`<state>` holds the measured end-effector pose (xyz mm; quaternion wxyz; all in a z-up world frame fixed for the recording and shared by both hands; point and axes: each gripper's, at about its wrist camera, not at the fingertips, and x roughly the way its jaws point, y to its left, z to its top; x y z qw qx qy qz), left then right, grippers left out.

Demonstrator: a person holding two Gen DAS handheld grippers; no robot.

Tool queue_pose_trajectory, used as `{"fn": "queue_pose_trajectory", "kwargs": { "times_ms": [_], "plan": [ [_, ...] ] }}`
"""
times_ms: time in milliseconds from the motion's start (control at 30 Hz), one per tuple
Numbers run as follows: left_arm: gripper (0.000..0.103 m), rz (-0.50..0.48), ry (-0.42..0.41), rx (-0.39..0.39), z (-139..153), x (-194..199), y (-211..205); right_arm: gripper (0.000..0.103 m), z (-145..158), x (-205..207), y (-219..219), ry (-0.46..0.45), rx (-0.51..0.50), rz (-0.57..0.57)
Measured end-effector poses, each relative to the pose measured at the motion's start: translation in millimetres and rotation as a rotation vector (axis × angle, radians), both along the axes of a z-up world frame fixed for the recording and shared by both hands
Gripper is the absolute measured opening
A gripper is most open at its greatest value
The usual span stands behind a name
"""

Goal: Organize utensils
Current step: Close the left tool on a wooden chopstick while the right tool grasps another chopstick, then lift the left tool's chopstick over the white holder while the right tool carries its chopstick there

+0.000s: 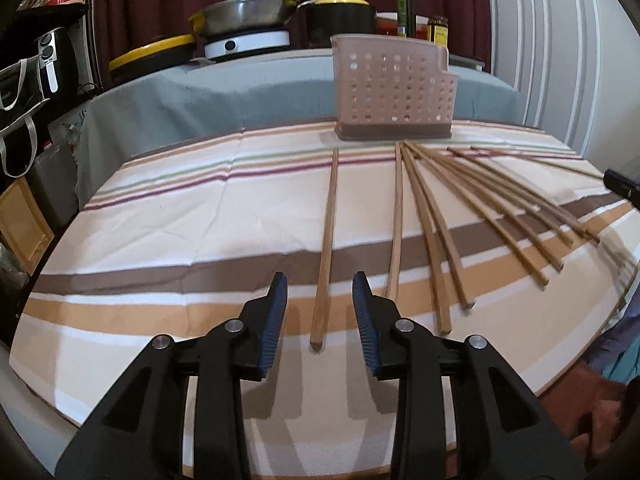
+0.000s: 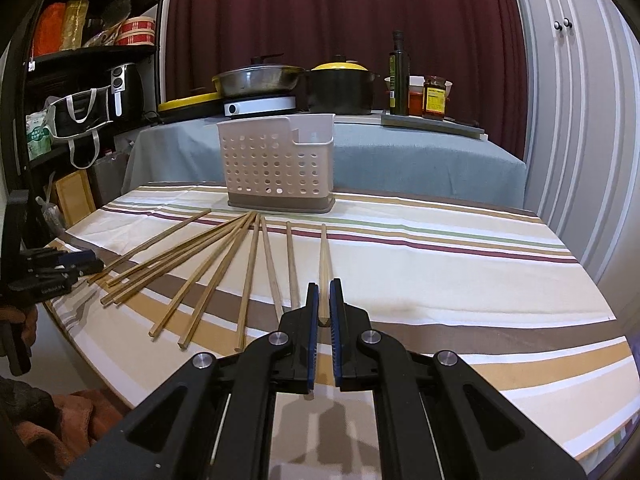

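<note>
Right hand-held gripper (image 2: pixel 324 300) is closed almost fully around the butt end of one chopstick (image 2: pixel 323 264), which lies on the striped surface (image 2: pixel 460 280) pointing toward 12 o'clock at the perforated holder (image 2: pixel 276 164). Pinching so near the end could let the stick pivot or slip as it lifts (a thin, smooth rod). Left hand-held gripper (image 1: pixel 320 300) hangs spread apart over a separate chopstick (image 1: pixel 326 240); the fanned chopsticks (image 1: pixel 480 208) lie close at its 2 o'clock, so a sideways sweep could scatter them.
</note>
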<state>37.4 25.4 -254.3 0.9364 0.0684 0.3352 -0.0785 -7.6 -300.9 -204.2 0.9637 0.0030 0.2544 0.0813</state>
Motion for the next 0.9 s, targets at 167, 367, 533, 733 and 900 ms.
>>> {"fn": "queue_pose_trajectory", "kwargs": {
  "times_ms": [167, 367, 533, 733, 900],
  "plan": [
    [0.015, 0.013, 0.007, -0.020, -9, -1, 4, 0.006, 0, 0, 0, 0.000, 0.001, -0.001],
    [0.007, -0.003, -0.001, -0.021, -7, -4, 2, 0.006, 1, -1, 0, -0.002, 0.002, 0.002],
    [0.007, -0.004, -0.064, -0.016, 14, -9, 0, 0.006, 6, -2, 0, -0.016, 0.004, -0.001],
    [0.007, -0.010, -0.147, -0.038, 50, -16, -4, 0.006, 27, -8, 2, -0.072, -0.001, -0.011],
    [0.007, -0.029, -0.227, -0.053, 87, -25, -9, 0.006, 49, -12, 4, -0.122, 0.000, -0.019]
  ]
}}
